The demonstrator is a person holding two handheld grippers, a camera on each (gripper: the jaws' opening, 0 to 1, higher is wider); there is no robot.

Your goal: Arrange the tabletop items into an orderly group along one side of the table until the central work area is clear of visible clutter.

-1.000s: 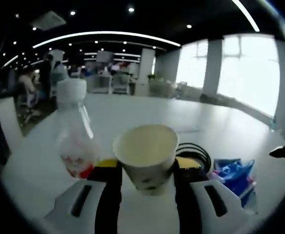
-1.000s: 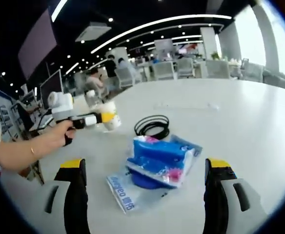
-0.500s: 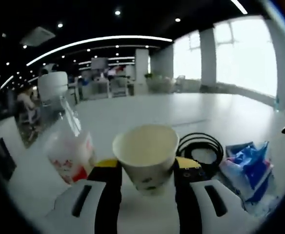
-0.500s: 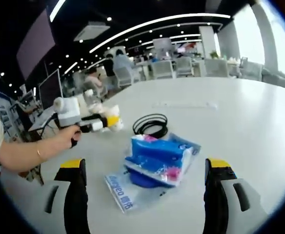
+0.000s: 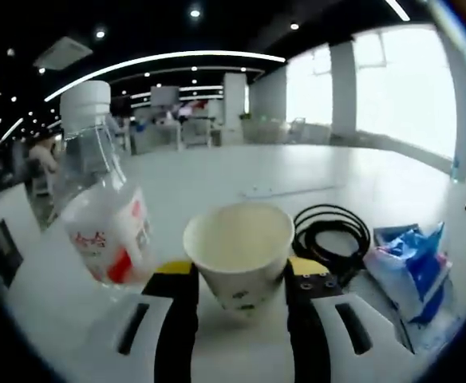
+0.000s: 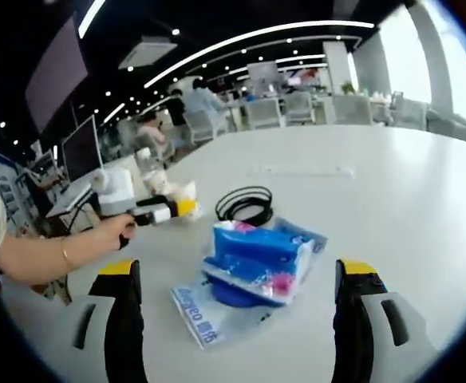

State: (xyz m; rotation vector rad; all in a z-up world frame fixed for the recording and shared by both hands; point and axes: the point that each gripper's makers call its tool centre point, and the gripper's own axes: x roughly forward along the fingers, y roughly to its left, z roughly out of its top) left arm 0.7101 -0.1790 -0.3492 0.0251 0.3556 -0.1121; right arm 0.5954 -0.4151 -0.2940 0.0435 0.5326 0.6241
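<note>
Closer now in left gripper view, clear plastic bottle point(image 5: 101, 199) sits just left of left gripper point(image 5: 242, 291) fingers clamping white paper cup point(image 5: 239, 251); right gripper view: blue tissue pack point(image 6: 257, 259) on desk point(image 6: 400, 199) between spread, empty right gripper point(image 6: 241, 307) fingers.

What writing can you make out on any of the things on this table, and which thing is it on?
Flat plastic packet under the blue tissue pack: blue print, too blurred to read.
Bottle label: red characters, too blurred to read.
Paper cup held in the left gripper: a small dark mark, not legible.
Nothing else bears readable text.
</note>
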